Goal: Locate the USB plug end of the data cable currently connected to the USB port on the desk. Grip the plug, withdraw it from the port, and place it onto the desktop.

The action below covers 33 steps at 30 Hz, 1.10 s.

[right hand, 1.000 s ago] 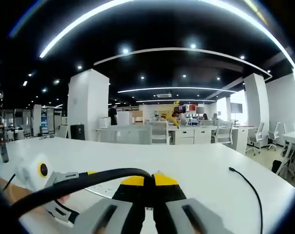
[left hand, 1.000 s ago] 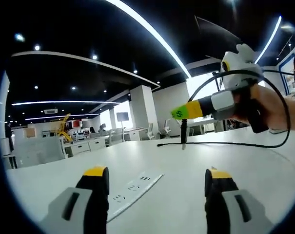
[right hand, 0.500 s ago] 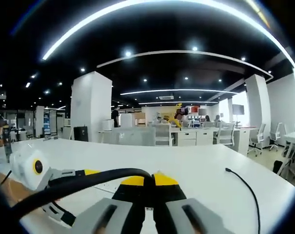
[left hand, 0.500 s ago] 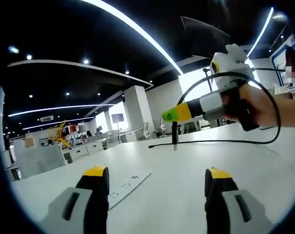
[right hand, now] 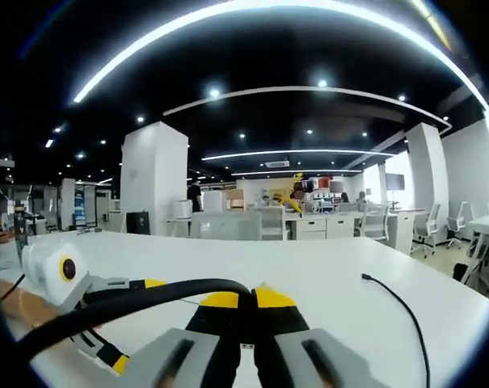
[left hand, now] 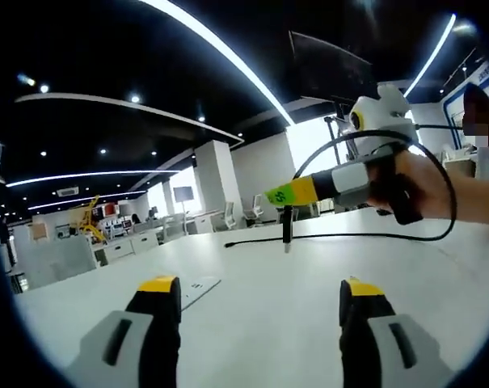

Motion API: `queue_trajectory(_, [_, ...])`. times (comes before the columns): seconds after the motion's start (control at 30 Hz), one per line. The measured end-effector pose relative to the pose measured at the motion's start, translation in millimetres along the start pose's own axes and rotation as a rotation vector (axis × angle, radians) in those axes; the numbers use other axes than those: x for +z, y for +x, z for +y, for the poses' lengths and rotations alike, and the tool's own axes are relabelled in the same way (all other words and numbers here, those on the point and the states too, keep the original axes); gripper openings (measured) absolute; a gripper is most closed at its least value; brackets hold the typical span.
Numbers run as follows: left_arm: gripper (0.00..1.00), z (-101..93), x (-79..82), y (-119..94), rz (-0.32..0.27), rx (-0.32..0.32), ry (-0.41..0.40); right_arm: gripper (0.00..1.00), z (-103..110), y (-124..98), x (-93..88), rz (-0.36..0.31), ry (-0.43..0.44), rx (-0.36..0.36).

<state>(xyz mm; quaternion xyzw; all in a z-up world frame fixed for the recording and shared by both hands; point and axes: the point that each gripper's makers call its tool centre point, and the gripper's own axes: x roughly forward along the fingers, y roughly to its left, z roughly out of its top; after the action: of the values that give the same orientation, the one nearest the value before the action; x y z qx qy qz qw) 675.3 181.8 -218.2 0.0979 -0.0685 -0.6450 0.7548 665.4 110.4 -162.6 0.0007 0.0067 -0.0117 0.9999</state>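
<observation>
In the left gripper view my right gripper (left hand: 278, 195), held by a hand (left hand: 426, 182), hovers above the white desk (left hand: 260, 275). Its yellow-tipped jaws are shut on the black USB plug (left hand: 286, 229), which hangs tip-down just over the desktop. The black cable (left hand: 365, 237) trails across the desk and loops back up to the hand. A white power strip (left hand: 197, 286) lies flat to the left. My left gripper (left hand: 259, 295) stands open and holds nothing. In the right gripper view my right gripper (right hand: 240, 297) is shut, with the thick cable (right hand: 123, 303) curving off to the left.
The left gripper (right hand: 74, 279) shows at the left of the right gripper view. The cable's far end (right hand: 398, 305) lies loose on the desk (right hand: 309, 267) to the right. Office desks, chairs and a white pillar (right hand: 153, 182) stand far behind.
Both views have shifted a little with the hands, so the power strip now sits further left in the left gripper view. The right gripper keeps hold of the plug above the desk.
</observation>
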Motion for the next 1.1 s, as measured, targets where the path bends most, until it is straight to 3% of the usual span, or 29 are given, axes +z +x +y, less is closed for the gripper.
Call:
queue_trajectory(0.1, [0.81,-11.5,-2.3,-6,0.038,-0.042,0.081,0.05,2,-12,1.2,-0.014,-0.003,-0.005])
queue_trajectory(0.53, [0.81,-24.8,21.8,-28,0.022,-0.022,0.081,0.05,19,-29,2.9,-0.041,-0.002,0.014])
queue_trajectory(0.7, [0.81,-27.5,19.5,-30,0.037,-0.017,0.108,0.05,8,-32,7.4,-0.054,-0.009,0.010])
queue_trajectory(0.93, [0.81,-26.5,7.3,-36,0.064,0.006,0.092,0.05,13,-32,5.5,-0.049,-0.021,0.035])
queue_trajectory(1.1, [0.81,-19.9,3.0,-40,0.071,0.020,0.076,0.05,16,-31,5.1,-0.032,-0.085,0.041])
